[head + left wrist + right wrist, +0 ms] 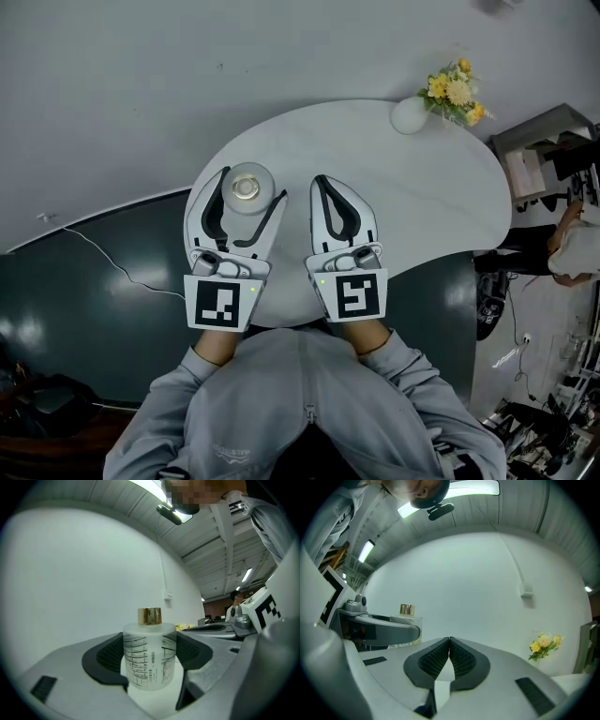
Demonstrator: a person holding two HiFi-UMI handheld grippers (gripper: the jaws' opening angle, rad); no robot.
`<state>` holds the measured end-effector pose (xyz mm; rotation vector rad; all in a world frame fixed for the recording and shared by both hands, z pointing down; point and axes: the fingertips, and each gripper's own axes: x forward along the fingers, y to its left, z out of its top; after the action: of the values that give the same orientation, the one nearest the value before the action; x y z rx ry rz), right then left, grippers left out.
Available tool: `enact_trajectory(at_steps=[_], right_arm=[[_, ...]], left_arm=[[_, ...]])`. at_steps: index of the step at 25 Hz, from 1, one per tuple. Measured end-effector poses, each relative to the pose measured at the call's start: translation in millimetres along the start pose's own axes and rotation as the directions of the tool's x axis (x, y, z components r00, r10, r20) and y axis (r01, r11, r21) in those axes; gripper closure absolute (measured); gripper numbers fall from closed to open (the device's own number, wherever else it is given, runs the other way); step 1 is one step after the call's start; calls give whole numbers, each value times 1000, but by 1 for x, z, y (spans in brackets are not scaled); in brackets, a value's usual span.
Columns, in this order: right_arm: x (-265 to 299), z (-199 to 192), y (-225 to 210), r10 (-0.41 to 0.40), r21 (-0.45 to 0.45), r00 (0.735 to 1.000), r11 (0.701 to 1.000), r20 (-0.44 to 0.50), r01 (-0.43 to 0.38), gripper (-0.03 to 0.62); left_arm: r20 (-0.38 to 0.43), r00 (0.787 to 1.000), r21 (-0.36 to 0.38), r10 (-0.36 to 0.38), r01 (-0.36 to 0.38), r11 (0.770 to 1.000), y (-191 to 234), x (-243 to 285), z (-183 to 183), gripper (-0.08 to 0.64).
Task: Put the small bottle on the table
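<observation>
Left gripper view: left gripper (150, 667) jaws are spread bottle-wide, with pads (108, 656) against both sides of the small bottle (149, 656) at lower centre. The bottle is upright, long axis vertical, gold cap (149, 616) on top, and its frosted label reads "MINISO". Head view: the bottle is at the white table's (375, 178) left part, and the right gripper (449, 656) jaws are pressed together, empty.

Left gripper (253, 184), right gripper (321, 180): pale grey moulded shells with curved fingers (212, 204) lined in black ribbed pads. At the rear of each, a white cube with black square markers: left marker cube (222, 302), right marker cube (356, 295). Small green light (322, 280) beside each cube. Person wears a light grey zip-front top (281, 412) with ribbed cuffs (375, 345).
</observation>
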<state>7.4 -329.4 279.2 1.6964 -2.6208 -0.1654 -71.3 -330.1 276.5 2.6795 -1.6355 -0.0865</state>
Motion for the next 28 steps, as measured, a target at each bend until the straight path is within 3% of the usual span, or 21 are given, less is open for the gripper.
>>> enact_trajectory(at_steps=[14,23,28], right_arm=[[57,-68,-17,54,26,998,998,-33,-54,565],[86,-117,-34,46,38,996,998,-71,-43,565],[99,-140,-40,44,48,995,998,-86,-40,565]], left_arm=[[-45,998,17,-34,35,999,18,57,-69,229],[-76,996,47,-53,56,997,30,86,-112,230],[-89,995,25,-48,51,998,38,98,-135,229]])
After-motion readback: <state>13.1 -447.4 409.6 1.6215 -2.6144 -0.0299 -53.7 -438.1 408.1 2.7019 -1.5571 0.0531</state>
